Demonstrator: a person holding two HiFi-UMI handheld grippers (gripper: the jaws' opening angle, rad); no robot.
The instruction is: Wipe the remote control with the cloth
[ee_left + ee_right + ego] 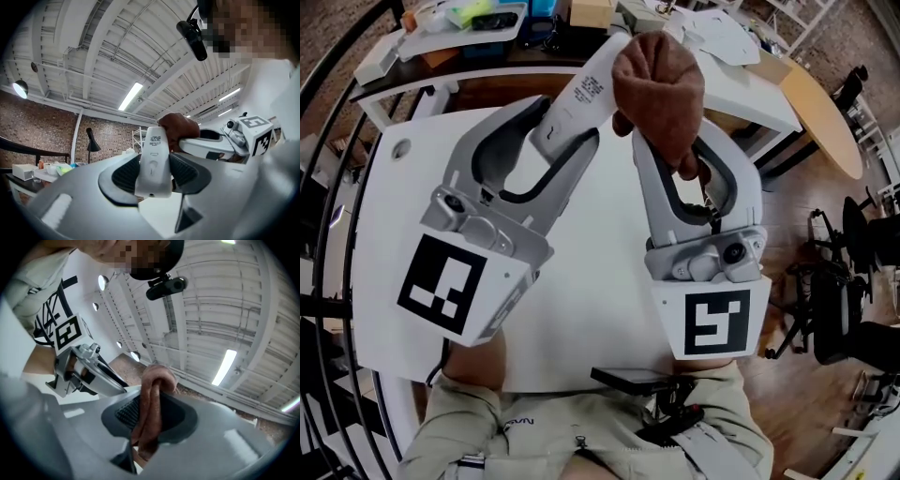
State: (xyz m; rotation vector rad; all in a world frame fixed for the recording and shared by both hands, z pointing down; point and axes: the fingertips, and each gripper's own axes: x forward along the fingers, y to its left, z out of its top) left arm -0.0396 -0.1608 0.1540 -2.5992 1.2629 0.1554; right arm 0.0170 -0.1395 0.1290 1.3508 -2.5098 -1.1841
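The wiping step is in hand. The left gripper (562,131) is clamped on the lower part of a white remote control (586,89), its ribbed pads pressing the two long edges. The remote points up and away from the person, held in the air above the white table (600,281). The side turned to the left gripper view carries a printed label, so it is probably the back.

The right gripper (680,159) is closed on a bunched brown cloth (661,89). A fold of it is pinched between the pads and the bulk swells out beyond the tips. In the head view the wad sits against the remote's upper end, touching or very nearly so (that view alone does not settle the contact).

My judgement is that the job is under way but not finished — only the top end meets the cloth. The next move calls for drawing the wad down along the body toward the left jaws, with light pressure so the remote does not twist in its grip. Then the remote needs turning to present its other face — the part under the left pads will stay unreachable without a regrip.
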